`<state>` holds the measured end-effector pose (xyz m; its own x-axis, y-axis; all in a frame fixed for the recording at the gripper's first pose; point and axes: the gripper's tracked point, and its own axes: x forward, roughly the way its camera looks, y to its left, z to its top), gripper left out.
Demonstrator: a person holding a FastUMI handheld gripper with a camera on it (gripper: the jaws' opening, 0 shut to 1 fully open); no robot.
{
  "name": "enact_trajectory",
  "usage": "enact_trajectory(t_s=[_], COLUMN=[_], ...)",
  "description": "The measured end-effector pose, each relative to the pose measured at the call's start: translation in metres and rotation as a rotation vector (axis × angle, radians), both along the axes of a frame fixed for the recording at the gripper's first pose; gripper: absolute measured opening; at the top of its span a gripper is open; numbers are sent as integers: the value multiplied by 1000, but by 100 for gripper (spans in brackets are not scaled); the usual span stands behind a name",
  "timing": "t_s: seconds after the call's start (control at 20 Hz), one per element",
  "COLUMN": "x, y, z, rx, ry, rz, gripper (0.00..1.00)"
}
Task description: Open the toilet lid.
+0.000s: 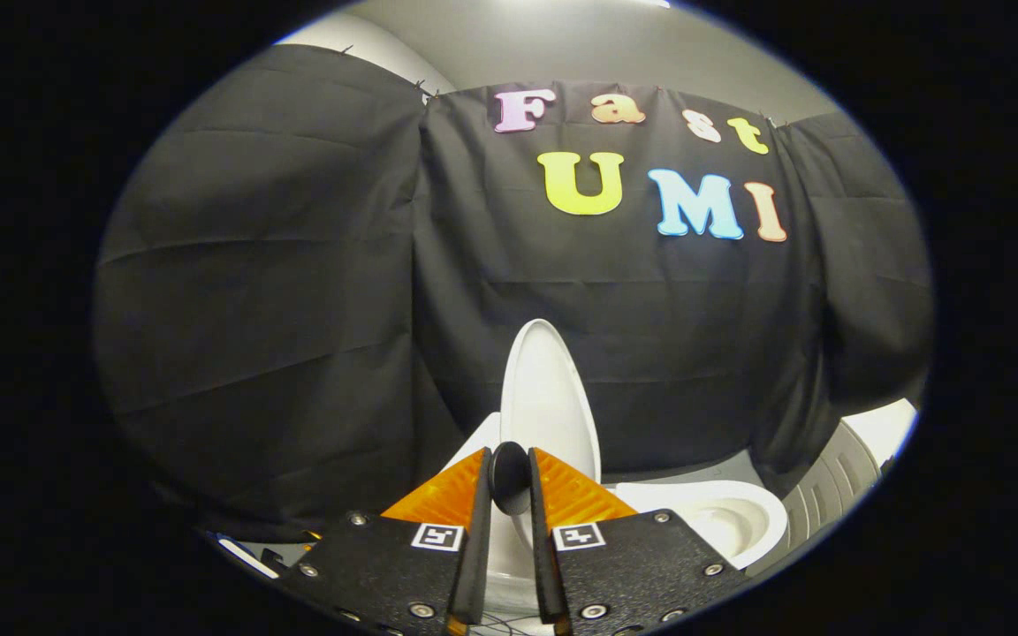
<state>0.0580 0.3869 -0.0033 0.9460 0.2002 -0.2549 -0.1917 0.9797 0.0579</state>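
the toilet lid (pixel 547 397) stands raised on edge just beyond the fingers, above the open bowl (pixel 721 521), and the gripper (pixel 510 481) pinches a small dark knob at its rim; it looks rigid, smooth, light, best held there.

Grey floor (pixel 695 465) beneath the white toilet (pixel 730 521); tool (pixel 511 454) fingers clamped on a dark knob (pixel 510 486).
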Motion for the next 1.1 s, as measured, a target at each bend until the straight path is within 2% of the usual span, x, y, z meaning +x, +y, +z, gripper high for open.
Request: enact_trajectory(t_s=[0.05,0.25,0.5,0.75,0.95,1.1], x=[-2,-7,-13,-32,-47,-50], y=[-10,-43,-99,-195,-275,-332], z=[8,50,118,155,158,143], rx=[44,139,197,117,75,49], ry=[1,-45,-168,-298,-388,-384], rz=[-16,-51,-31,-70,-118,-187], gripper=[28,95,95,96,96,95])
